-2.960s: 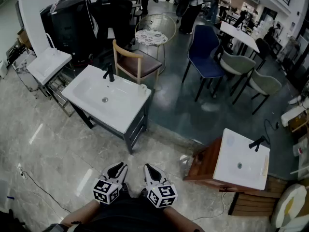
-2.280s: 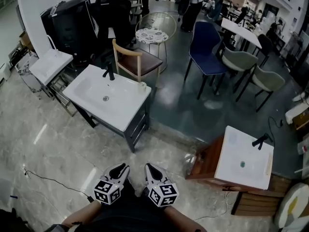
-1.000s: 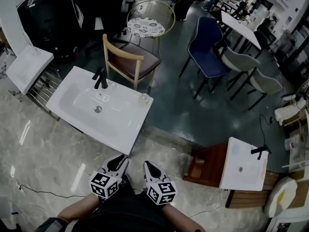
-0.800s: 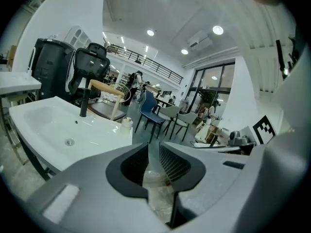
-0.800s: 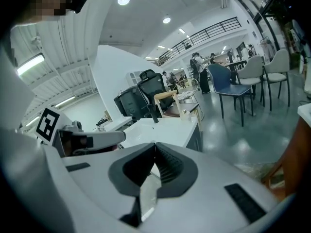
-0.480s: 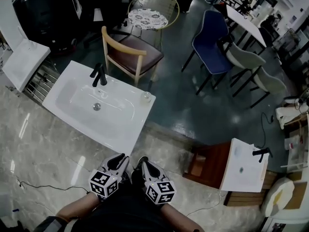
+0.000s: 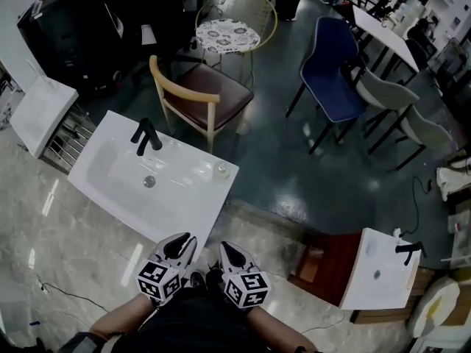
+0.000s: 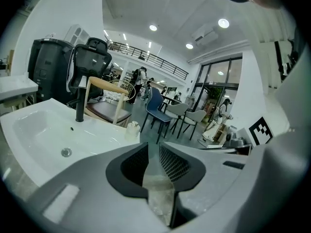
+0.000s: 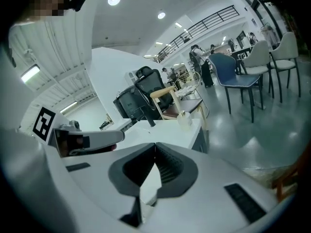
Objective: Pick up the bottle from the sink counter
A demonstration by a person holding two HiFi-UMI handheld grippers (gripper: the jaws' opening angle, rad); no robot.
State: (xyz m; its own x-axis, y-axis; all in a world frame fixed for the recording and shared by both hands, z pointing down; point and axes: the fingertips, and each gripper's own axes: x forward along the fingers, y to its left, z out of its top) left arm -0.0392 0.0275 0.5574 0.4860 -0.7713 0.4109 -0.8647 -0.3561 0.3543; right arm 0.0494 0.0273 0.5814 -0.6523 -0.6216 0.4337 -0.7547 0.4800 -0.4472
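The bottle [image 7: 220, 170], small, squat and pale with a translucent look, is standing upright at the far right corner of the sink counter [image 7: 184, 212], to the right of the counter's black faucet [image 7: 144, 135]. Nothing is touching it, so the pickup is not yet starting: approach, grasp and lift are all remaining. The counter is showing as a glossy white rectangular slab with 1 shallow basin and a round metal drain [image 7: 149, 182]. The left gripper [image 7: 179, 245] and right gripper [image 7: 231, 253], pale with dark ribbed pads, are hovering just off the counter's near edge, the jaws of both pressed together and pinching nothing.
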